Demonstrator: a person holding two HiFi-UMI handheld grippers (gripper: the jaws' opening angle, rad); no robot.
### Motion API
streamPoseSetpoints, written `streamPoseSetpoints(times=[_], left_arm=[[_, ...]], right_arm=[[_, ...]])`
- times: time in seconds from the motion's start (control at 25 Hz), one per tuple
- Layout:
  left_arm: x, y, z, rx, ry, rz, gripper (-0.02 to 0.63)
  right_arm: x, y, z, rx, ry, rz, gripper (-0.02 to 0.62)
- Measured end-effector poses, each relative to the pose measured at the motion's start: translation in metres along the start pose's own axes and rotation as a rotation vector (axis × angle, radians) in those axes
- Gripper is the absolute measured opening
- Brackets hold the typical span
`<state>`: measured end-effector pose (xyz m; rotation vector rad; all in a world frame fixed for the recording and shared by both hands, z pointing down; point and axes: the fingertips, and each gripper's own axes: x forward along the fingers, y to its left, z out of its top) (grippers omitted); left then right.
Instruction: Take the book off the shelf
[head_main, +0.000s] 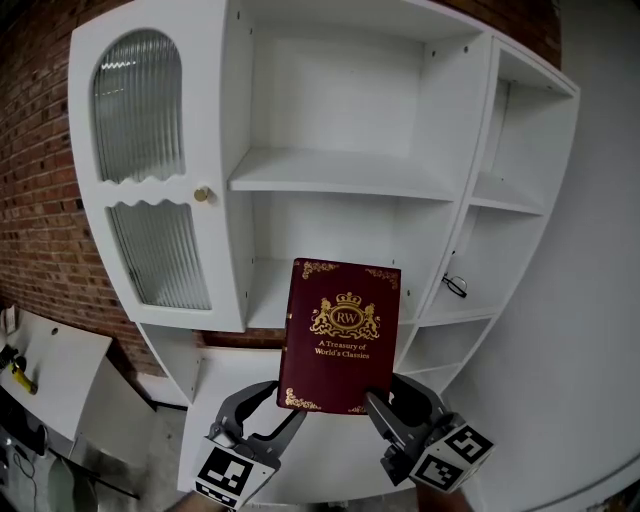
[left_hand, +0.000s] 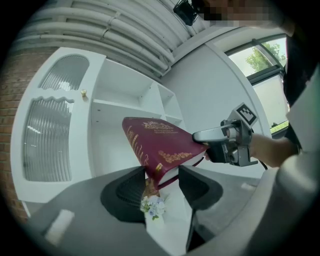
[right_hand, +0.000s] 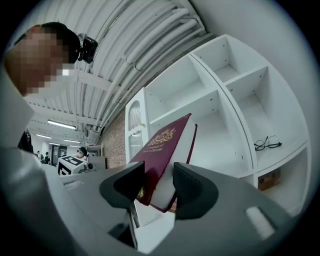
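Note:
A maroon hardback book (head_main: 340, 335) with a gold crest stands upright in the air in front of the white shelf unit (head_main: 330, 170), clear of its boards. My left gripper (head_main: 283, 408) is shut on its lower left corner, at the spine. My right gripper (head_main: 383, 402) is shut on its lower right corner. In the left gripper view the book (left_hand: 160, 142) lies tilted between the dark jaws of the left gripper (left_hand: 161, 182), with the right gripper (left_hand: 225, 142) beyond it. In the right gripper view the book (right_hand: 162, 147) runs up out of the right gripper (right_hand: 159, 184).
A pair of glasses (head_main: 455, 286) lies on a right-hand shelf. The cabinet door (head_main: 140, 110) with ribbed glass and a brass knob (head_main: 202, 194) is closed at the left. A brick wall (head_main: 35, 190) lies behind. A small bunch of flowers (left_hand: 152, 205) sits below the book.

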<state>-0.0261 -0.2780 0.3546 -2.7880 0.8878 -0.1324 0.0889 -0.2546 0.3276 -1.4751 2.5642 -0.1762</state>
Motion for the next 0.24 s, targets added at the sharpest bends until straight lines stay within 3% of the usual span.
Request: streamPoseSetpoints(times=[0.24], left_arm=[[-0.011,0.0033,0.0108,0.034,-0.018,0.007,0.219]], right_arm=[[-0.0001,0.0124,0.0066,-0.015,-0.023,0.006,0.187]])
